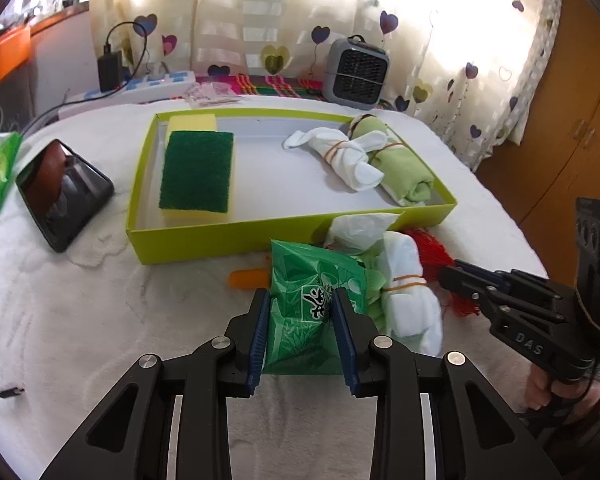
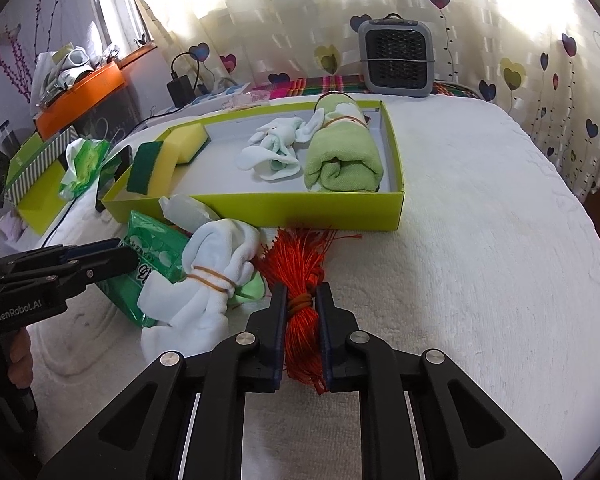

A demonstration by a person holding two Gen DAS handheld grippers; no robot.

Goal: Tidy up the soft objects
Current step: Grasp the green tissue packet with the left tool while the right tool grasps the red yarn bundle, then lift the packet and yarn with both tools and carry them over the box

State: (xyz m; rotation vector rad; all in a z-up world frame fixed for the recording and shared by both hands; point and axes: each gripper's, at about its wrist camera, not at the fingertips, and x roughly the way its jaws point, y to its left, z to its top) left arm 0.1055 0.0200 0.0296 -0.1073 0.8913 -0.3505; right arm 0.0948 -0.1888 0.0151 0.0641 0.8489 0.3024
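Here the left claw [image 1: 302,332] sits low in the centre of its view, its blue-padded fingers [image 1: 260,336] pinching the near end of a green tissue pack [image 1: 312,300] that lies on the white bed cover [image 1: 100,320]. Just right of the pack lies a white sock bundle [image 1: 408,296] tied with a rubber band, and above both, a crumpled white plastic bag [image 1: 360,228] touches the front wall of the lime-green box [image 1: 220,236]. In the box, a green-topped yellow sponge [image 1: 198,172] lies at the left; another white sock bundle [image 1: 340,152] and a rolled green cloth [image 1: 404,168] lie at the right.

The right claw [image 2: 302,328], low centre in its own view, is pressed onto a red string bundle [image 2: 300,272] whose loose strands fan toward the box's front wall [image 2: 300,208]. A dark phone [image 1: 64,192] lies left of the box.
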